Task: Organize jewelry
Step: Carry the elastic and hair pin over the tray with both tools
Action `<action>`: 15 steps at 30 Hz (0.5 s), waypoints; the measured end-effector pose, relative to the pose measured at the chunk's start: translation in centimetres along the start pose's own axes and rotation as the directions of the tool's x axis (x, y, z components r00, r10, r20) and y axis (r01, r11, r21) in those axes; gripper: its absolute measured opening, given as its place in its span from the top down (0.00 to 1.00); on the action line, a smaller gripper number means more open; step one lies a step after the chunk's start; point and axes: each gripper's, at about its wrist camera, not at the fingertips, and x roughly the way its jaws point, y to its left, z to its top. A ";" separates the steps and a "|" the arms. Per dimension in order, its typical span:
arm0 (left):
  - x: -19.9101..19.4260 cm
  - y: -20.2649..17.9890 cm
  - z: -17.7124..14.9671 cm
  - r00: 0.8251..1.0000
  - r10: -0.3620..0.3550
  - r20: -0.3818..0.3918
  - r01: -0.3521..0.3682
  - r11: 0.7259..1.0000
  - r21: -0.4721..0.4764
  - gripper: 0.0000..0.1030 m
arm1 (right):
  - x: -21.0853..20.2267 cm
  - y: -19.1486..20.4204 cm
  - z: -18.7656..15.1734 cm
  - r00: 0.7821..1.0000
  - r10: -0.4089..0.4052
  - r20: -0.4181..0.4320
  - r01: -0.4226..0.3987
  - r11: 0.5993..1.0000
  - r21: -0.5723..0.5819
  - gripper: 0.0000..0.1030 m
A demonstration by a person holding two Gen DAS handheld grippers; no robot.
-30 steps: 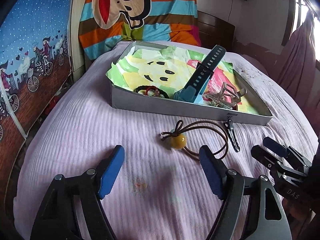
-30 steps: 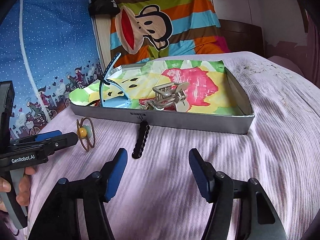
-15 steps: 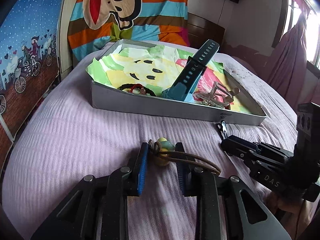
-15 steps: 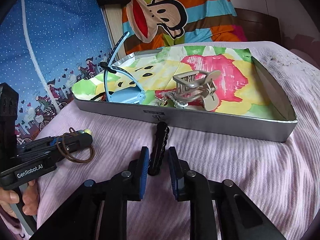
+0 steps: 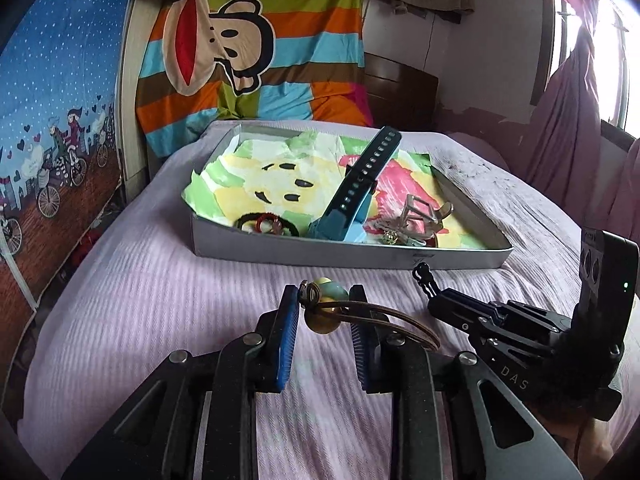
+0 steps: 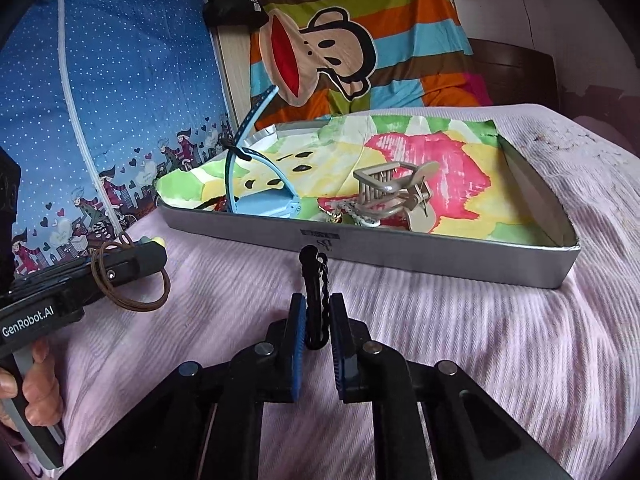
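Both tools grip jewelry low in their own views: the left tool [image 5: 324, 316] has just closed on a brown hair tie [image 5: 384, 316] with a yellow bead, and the right tool [image 6: 318, 320] has just closed on a black hair clip [image 6: 314, 280]. Each piece sits just in front of the silver tray [image 6: 440, 256] on the lilac bed [image 6: 500, 340], mid-frame.

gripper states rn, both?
Left gripper: shut on the hair tie, at its bead.
Right gripper: shut on the black hair clip.
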 end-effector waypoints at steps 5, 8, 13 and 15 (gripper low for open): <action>-0.3 -1.9 1.2 0.999 0.026 0.019 -0.027 0.999 0.037 0.79 | -1.1 -0.1 0.2 0.998 0.006 0.055 -0.007 1.000 0.013 0.89; -0.3 -2.6 1.8 0.999 0.032 0.026 -0.033 0.999 0.037 0.79 | -1.6 -0.8 0.3 0.996 0.014 0.086 -0.017 0.999 0.046 0.89; -0.1 -2.7 3.1 0.998 0.051 0.035 -0.051 0.999 0.015 0.79 | -2.4 -2.0 0.9 0.990 0.029 0.139 -0.044 0.993 0.106 0.89; 0.2 -2.6 3.8 0.997 0.069 0.039 -0.069 0.998 0.006 0.79 | -2.6 -2.3 1.6 0.985 0.038 0.169 -0.059 0.991 0.121 0.89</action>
